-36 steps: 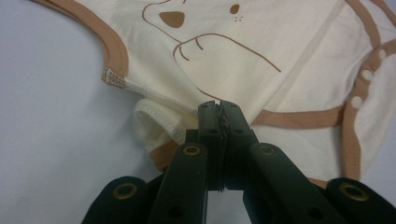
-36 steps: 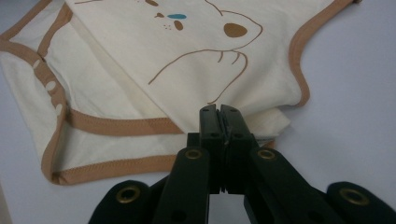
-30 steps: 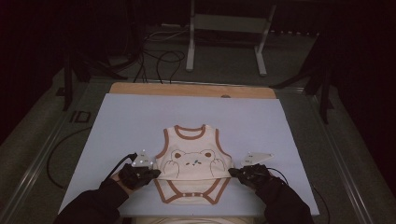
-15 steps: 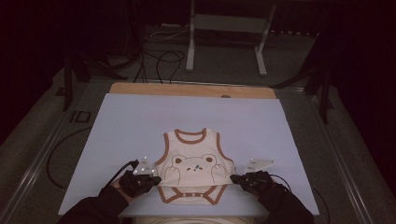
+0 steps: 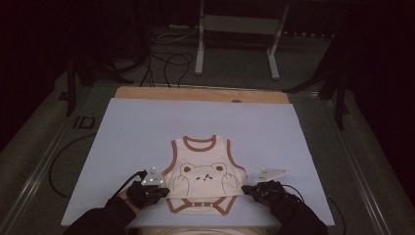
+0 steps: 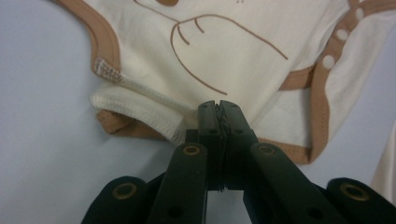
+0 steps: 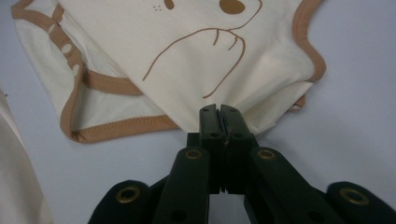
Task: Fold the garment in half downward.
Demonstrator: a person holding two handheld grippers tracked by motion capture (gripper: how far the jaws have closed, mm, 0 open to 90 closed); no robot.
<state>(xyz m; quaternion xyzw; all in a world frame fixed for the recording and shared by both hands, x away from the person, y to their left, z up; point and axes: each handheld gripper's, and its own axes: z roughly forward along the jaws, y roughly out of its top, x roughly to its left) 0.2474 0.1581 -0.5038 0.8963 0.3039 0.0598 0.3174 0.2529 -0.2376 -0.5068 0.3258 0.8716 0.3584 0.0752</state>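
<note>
Moved: bodysuit (image 5: 203, 174) and both claws are lower in frame than before.
Left claw (image 6: 218, 111): clamped on side seam.
Right claw (image 7: 219, 114): clamped on opposite seam.
Tabletop (image 5: 147, 127): bodysuit lower centre.

A worktop (image 5: 147, 127) covered in a pale lavender sheet fills the centre of the high view, a strip of bare wood along its far edge. A cream baby bodysuit (image 5: 203, 178) with brown trim lies flat at lower centre.

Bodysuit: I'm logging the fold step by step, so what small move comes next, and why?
Probably lift both side edges and carry them forward over the bodysuit. The left gripper and right gripper are each shut on a side edge, and the garment lies flat near the table's front edge.
</note>
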